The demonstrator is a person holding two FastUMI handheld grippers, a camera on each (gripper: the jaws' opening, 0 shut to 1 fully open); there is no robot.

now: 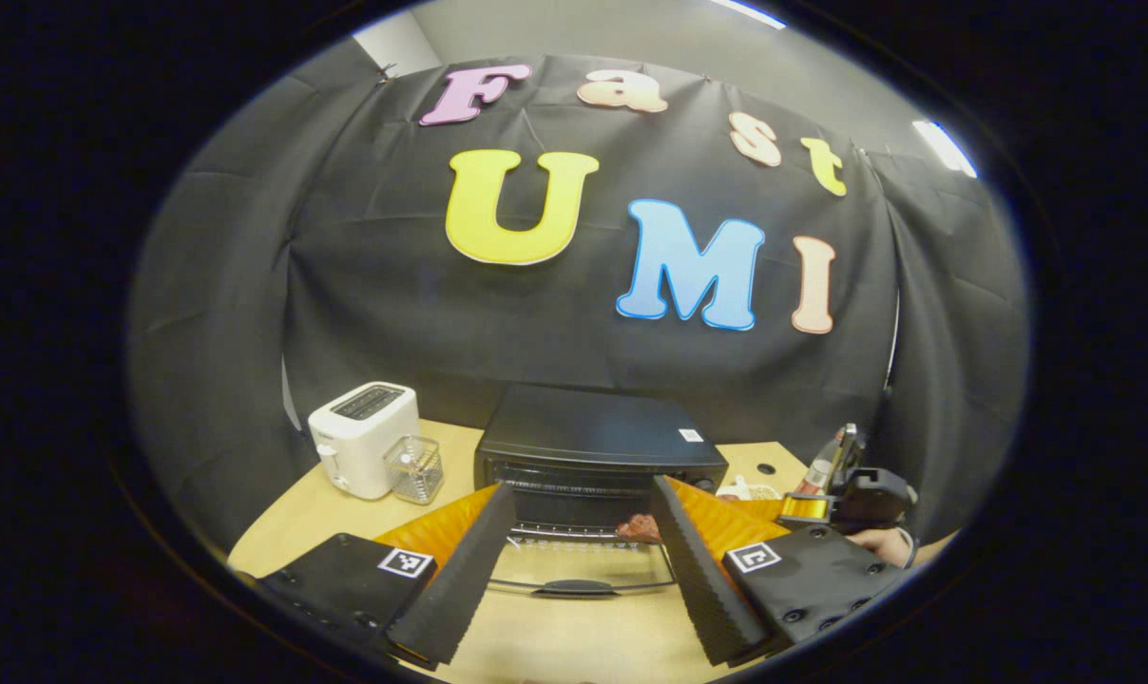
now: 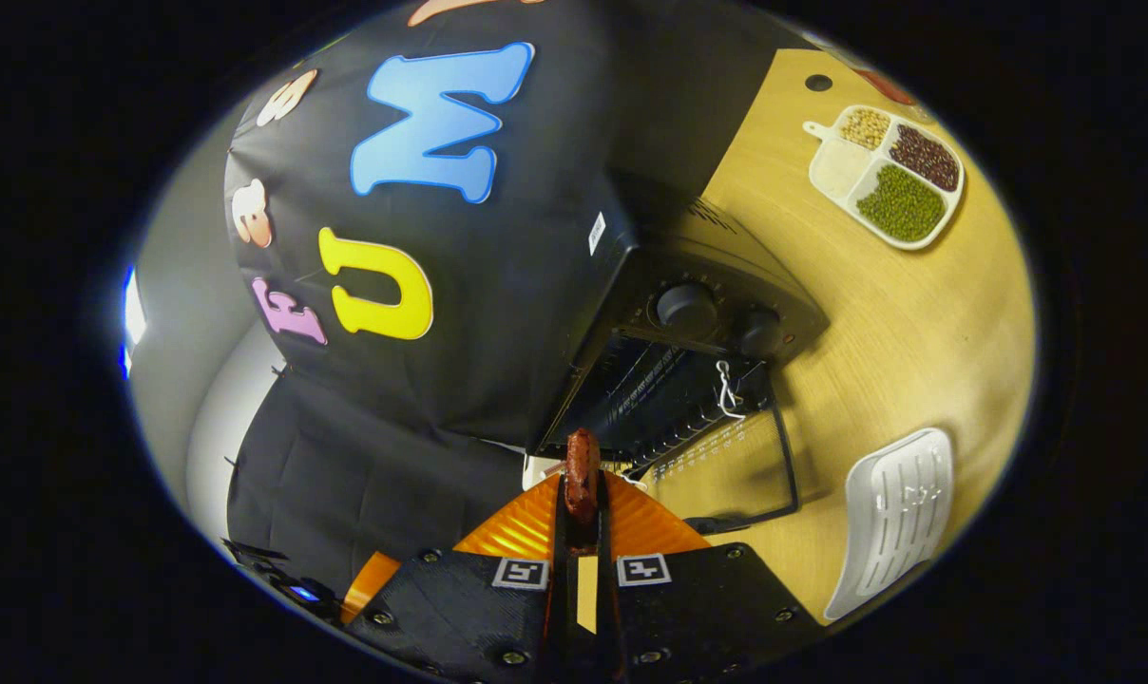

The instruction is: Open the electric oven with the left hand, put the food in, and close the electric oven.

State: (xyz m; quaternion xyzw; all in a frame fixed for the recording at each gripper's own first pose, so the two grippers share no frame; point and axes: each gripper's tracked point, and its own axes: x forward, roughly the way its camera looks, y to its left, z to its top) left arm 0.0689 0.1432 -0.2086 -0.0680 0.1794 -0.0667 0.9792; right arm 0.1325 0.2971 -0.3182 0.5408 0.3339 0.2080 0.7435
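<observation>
The black electric oven (image 1: 593, 439) stands on the wooden table (image 1: 555, 646), its glass door (image 1: 579, 562) folded down flat toward me. My left gripper (image 1: 583, 488) is open, a finger on each side of the door and touching nothing. A reddish-brown piece (image 1: 637, 525) shows at the oven's mouth, partly behind my finger. In the right gripper view, which is rolled sideways, my right gripper (image 2: 582, 499) is shut on a reddish sausage (image 2: 582, 470) in front of the open oven (image 2: 698, 304). That gripper (image 1: 850, 486) also hangs at the right of the oven, held by a hand (image 1: 883, 543).
A white toaster (image 1: 363, 437) and a clear container (image 1: 414, 467) stand left of the oven. A divided white tray of beans (image 2: 845, 166) and a white slatted plate (image 2: 892, 518) lie on the table beyond the oven's knob side (image 2: 685, 304).
</observation>
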